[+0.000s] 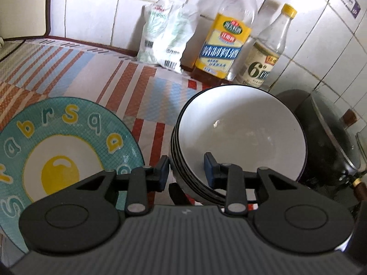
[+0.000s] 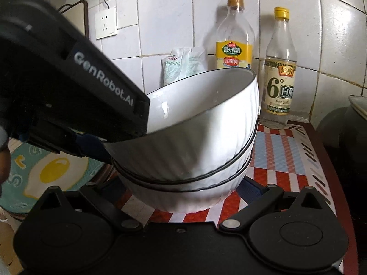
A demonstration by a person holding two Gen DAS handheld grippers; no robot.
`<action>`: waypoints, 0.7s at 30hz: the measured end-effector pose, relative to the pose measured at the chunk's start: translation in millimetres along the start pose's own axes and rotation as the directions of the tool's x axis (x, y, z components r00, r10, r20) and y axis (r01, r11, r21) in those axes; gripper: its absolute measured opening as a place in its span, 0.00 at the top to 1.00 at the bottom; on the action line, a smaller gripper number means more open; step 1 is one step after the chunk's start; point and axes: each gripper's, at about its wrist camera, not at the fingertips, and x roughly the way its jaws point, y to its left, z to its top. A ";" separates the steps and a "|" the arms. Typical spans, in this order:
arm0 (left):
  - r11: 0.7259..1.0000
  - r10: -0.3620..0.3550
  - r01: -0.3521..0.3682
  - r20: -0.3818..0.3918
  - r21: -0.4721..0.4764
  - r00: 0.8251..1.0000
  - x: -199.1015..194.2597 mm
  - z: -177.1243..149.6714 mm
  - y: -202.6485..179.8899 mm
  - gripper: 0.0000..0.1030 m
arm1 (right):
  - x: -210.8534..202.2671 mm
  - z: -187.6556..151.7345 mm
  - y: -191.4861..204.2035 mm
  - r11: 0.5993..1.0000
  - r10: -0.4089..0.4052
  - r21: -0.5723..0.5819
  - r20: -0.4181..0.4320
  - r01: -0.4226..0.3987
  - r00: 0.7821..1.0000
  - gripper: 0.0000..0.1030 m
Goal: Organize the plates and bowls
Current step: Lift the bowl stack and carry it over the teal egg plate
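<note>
Left gripper [image 1: 187, 171] fingers [image 1: 163, 169] sit narrow, clamped across the near rim of the top white bowl [image 1: 240, 135]: one pad outside the wall, the other pad inside the bowl. That bowl is tilted, its far rim raised, and it sits nested in a stack of white ribbed bowls [image 2: 183, 183] with thin dark rims. In the right wrist view three bowls can be counted; the top one leans toward the left gripper body, which comes in from upper left.

Right gripper [image 2: 183, 190] fingers are spread wide on either side of the bottom of the stack. Fingertips hidden behind the bowls, so cannot tell if the pads touch.

The stack stands on a counter mat [image 1: 128, 78] with red, orange and blue stripes. Left of the stack, lying flat on the mat, is a teal plate [image 1: 68, 137] with a fried-egg print and letters around the rim.

Against the tiled wall [image 1: 96, 11]: a white salt bag [image 1: 160, 36], a cooking wine bottle [image 1: 224, 39] with yellow label, a white vinegar bottle [image 1: 266, 57] with yellow cap. A dark wok [image 1: 328, 137] sits right of the bowls. A wall socket [image 2: 106, 23] shows in the right wrist view.
</note>
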 end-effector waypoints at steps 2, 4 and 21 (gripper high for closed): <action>1.000 -0.016 0.016 0.004 -0.006 1.000 -8.7 3.6 -0.3 0.70 | -7.6 5.4 2.8 1.000 -0.015 -0.012 0.013 0.016 1.000 0.01; 1.000 -0.025 0.025 0.016 -0.001 1.000 -19.7 6.2 -1.0 0.70 | -15.7 10.2 6.6 1.000 -0.021 -0.023 0.025 0.022 0.999 0.01; 0.998 0.065 -0.066 0.075 0.010 0.995 -99.6 -3.5 65.5 0.70 | -36.6 28.2 86.8 0.994 0.099 -0.048 0.028 -0.097 0.995 0.01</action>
